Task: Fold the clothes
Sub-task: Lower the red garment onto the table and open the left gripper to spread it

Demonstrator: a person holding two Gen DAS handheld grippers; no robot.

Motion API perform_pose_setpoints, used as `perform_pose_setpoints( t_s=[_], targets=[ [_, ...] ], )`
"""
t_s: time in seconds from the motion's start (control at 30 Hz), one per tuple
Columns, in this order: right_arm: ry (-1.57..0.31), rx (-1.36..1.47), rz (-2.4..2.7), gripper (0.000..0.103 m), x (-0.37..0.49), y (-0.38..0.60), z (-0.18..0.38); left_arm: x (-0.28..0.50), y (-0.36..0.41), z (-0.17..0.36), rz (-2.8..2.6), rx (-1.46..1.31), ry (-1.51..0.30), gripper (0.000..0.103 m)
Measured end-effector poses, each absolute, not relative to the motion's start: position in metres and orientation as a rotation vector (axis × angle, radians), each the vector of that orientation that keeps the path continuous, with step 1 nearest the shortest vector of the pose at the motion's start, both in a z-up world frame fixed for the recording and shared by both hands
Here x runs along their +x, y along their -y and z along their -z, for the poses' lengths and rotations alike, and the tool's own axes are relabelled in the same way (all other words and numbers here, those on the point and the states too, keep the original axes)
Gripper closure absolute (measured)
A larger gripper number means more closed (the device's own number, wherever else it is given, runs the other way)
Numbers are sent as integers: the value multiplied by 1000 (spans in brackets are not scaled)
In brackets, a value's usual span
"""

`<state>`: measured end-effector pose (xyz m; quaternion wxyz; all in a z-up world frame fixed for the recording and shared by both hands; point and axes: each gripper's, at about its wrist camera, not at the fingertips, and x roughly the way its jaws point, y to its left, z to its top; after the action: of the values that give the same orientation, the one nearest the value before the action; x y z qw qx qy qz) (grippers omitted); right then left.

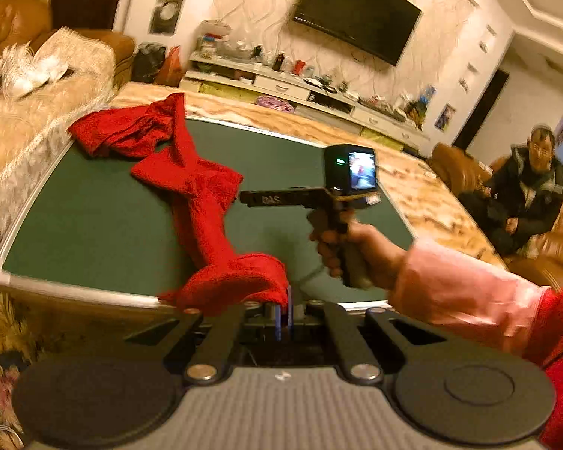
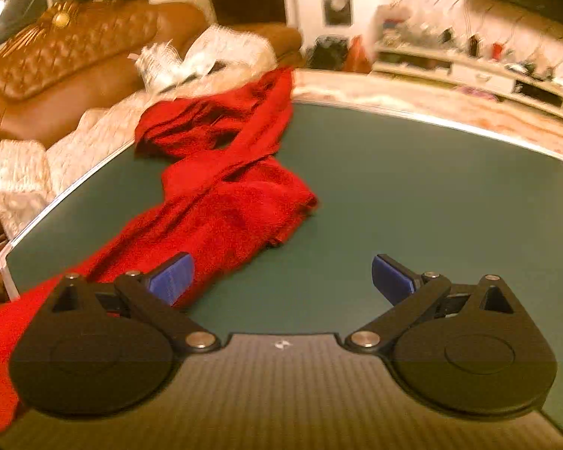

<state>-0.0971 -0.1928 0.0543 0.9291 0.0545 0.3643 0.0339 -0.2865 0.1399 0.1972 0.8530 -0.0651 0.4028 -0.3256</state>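
Left tool (image 1: 283,313) pinching red garment (image 1: 202,195) at table edge (image 1: 75,292)

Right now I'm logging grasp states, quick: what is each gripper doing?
Left gripper: closed on the near end of the red garment.
Right gripper: open, holding nothing, above the green table.

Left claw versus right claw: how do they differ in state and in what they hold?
The left claw is shut on the near end of the red garment, while the right claw stands wide open and holds nothing. The left claw sits at the near edge of the green table; the right claw hovers over the table beside the garment. Both have blue pads on black linkages.
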Motion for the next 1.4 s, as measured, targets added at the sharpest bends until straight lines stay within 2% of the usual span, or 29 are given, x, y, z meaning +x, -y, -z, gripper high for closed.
perform_pose_setpoints(
  t_s=[0.1,0.27,0.5,0.7,0.93,1.07,1.1,1.13,1.17,1.2,1.27,1.3,1.33,1.4],
  targets=[
    [-786,77,-120,0,-65,181,-53,-275,-174,-213,613,-219,-811,100],
    [-833,39,-68,0,-38,178,-44,-231,-228,-252,470,-186,-716,100],
    [-846,9,-121,0,-46,182,-29,-95,-261,-275,301,-143,-672,100],
    [-841,-36,-168,0,-41,176,-19,2,-237,-265,297,-172,-653,100],
    [-862,20,-234,1,-19,179,-11,42,-164,-244,416,-146,-661,100],
    [-867,90,-248,24,-10,187,-7,46,-126,-223,446,-117,-692,100],
    [-871,105,-259,38,-9,188,-8,43,-118,-216,448,-112,-700,100],
    [-878,124,-277,59,-10,190,-9,41,-110,-209,449,-106,-711,100],
    [-881,135,-284,66,-12,192,-12,42,-102,-202,442,-88,-725,100],
    [-885,146,-291,78,-15,193,-14,43,-95,-195,431,-66,-740,98],
    [-912,187,-306,83,-23,198,-20,39,-80,-181,369,28,-759,92],
    [-931,225,-314,83,-28,202,-24,36,-73,-174,335,79,-767,80],
    [-943,277,-324,85,-38,208,-29,31,-68,-168,307,113,-777,56],
    [-959,355,-331,85,-57,217,-41,13,-67,-159,316,133,-790,35]
  ],
)
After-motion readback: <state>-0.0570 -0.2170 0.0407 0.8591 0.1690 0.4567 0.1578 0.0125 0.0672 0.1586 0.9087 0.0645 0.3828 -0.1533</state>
